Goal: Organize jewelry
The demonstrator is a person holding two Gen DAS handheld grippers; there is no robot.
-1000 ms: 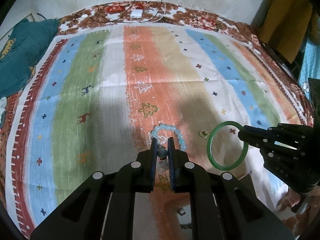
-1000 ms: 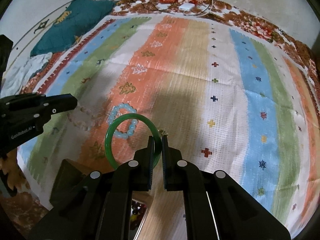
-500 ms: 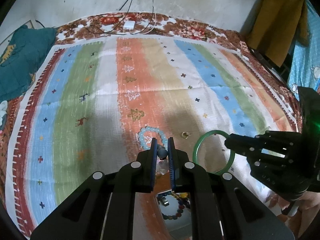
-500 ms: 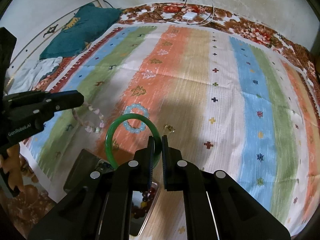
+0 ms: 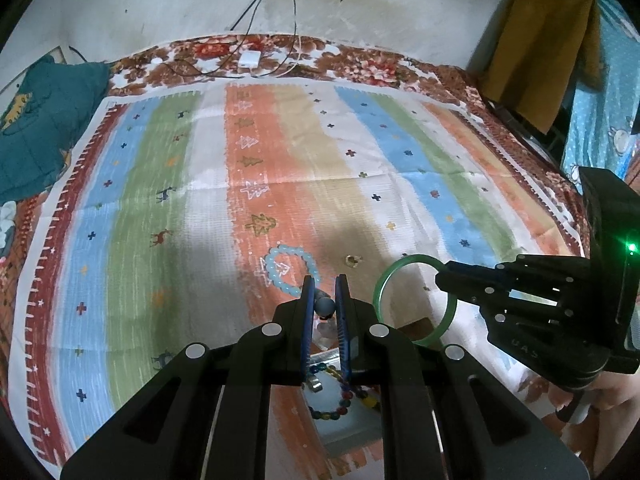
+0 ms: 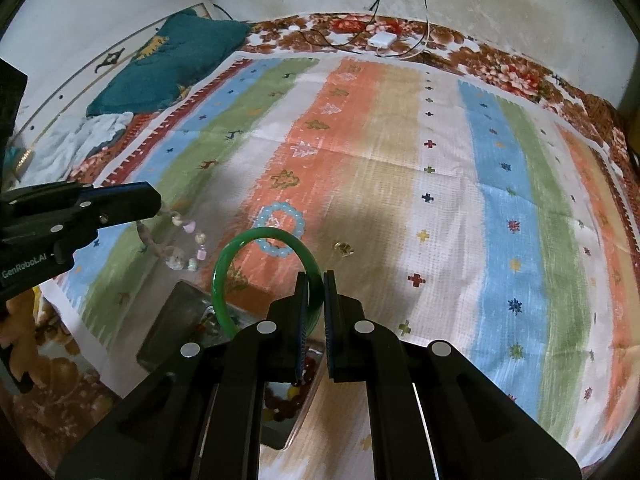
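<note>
My left gripper (image 5: 324,290) is shut on a pastel bead bracelet (image 5: 325,306), which hangs from its tip in the right wrist view (image 6: 182,250). My right gripper (image 6: 315,282) is shut on a green bangle (image 6: 224,276), also seen in the left wrist view (image 5: 378,300). Both are held above a grey jewelry tray (image 5: 352,424) that holds a multicolored bead bracelet (image 5: 340,404). A light blue bead bracelet (image 5: 290,268) and a small gold ring (image 5: 352,259) lie on the striped cloth beyond the tray.
The striped cloth (image 5: 280,152) covers a bed against a white wall. A teal pillow (image 6: 172,60) lies at the far left. A white charger with cables (image 5: 249,58) lies at the far edge. Yellow and blue fabrics (image 5: 544,40) hang at the right.
Both grippers have pulled back and up from the cloth with their pieces. The tray has come into view below them; the blue bracelet and ring stay on the cloth.
</note>
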